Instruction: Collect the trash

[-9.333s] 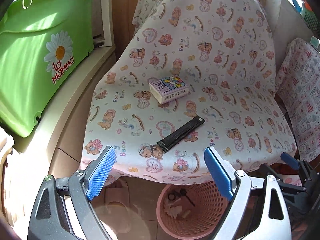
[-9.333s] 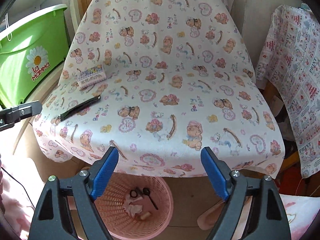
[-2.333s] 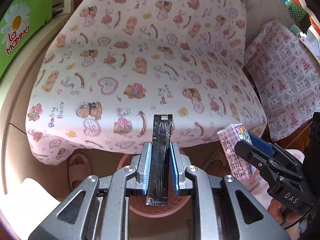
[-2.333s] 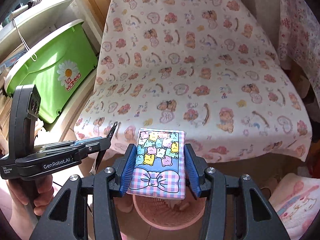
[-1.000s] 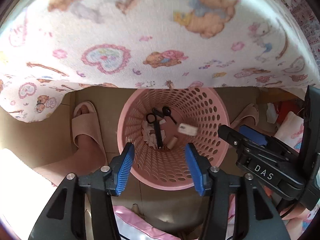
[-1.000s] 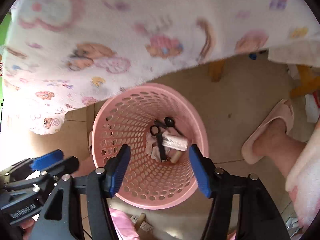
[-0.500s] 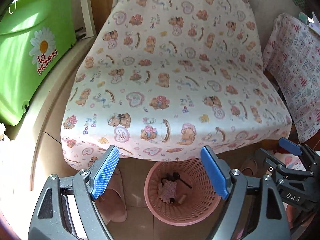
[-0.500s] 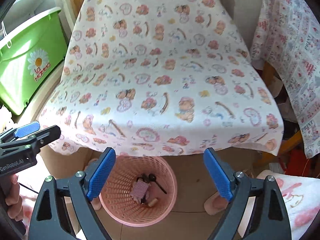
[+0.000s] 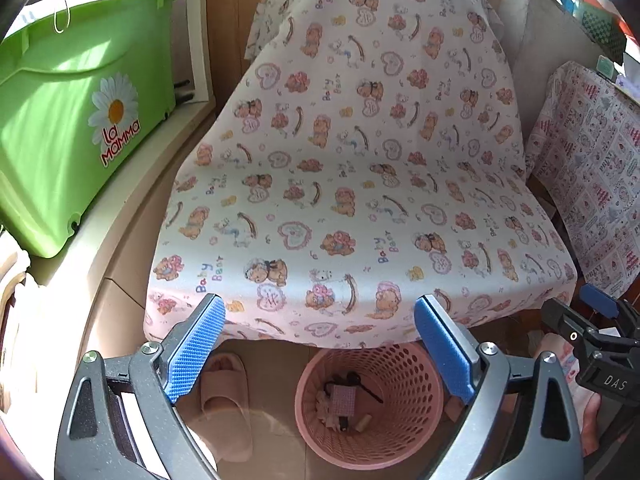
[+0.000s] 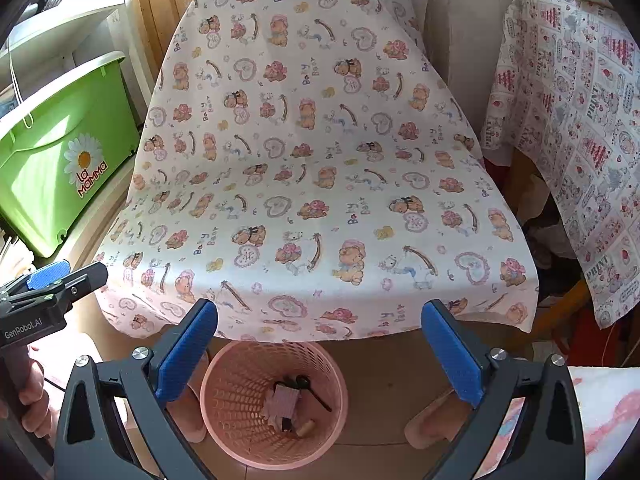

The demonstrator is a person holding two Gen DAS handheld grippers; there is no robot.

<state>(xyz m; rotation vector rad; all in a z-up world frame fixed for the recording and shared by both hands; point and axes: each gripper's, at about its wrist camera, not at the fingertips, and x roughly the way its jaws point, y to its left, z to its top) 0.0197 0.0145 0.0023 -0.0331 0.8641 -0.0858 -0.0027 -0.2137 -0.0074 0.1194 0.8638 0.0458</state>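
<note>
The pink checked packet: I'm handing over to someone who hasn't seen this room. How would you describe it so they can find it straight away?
Start at the chair draped in the white teddy-bear print cloth; on the floor under its front edge stands a round pink perforated plastic basket. The small flat pink checked packet lies at the bottom, on top of the other trash. It is the only checked piece there, beside black-handled scissors and a small tan cylinder.

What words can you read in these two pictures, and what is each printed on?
"La MaMMa": green tub.
"Baby Bear": chair cover.
"DAS": right hand-held gripper.
"GenRobot.AI": left hand-held gripper.
"PRINT": patterned cloth; its smaller words are too small to read.
</note>
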